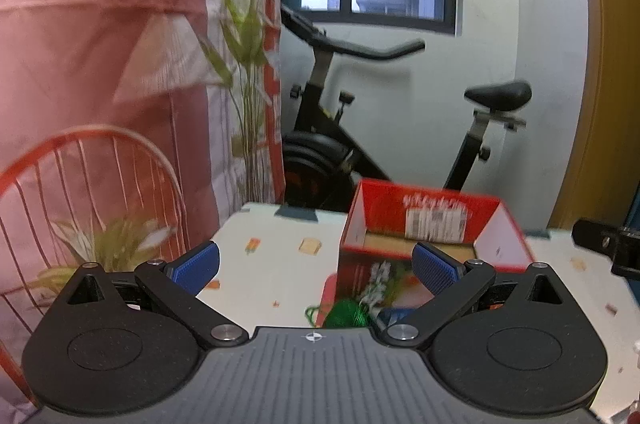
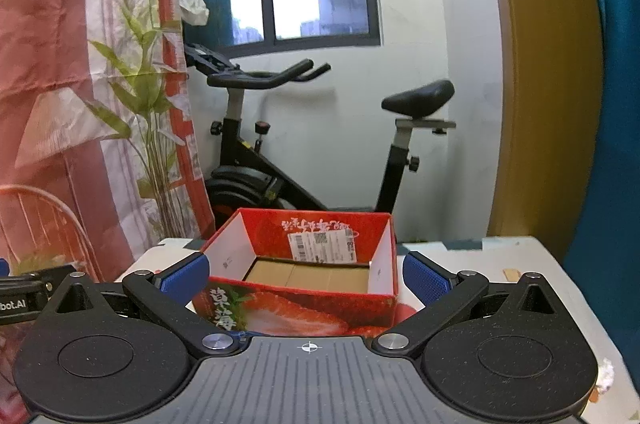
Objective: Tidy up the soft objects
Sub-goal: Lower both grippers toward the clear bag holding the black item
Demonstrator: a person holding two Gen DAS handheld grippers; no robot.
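A patterned table stands before an exercise bike. At twelve o'clock, the red box shows only cardboard floor. Left gripper and right gripper gape, holding nothing.

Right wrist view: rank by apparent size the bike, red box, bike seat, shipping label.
1. Exercise bike
2. Red box, nearer the camera, so its true size against the bike is unsure
3. Bike seat and shipping label look alike; no ranking.

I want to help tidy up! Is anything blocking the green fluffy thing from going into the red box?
Only the red box's own front wall. The green soft thing lies on the table just before it; the box's open top looks clear.
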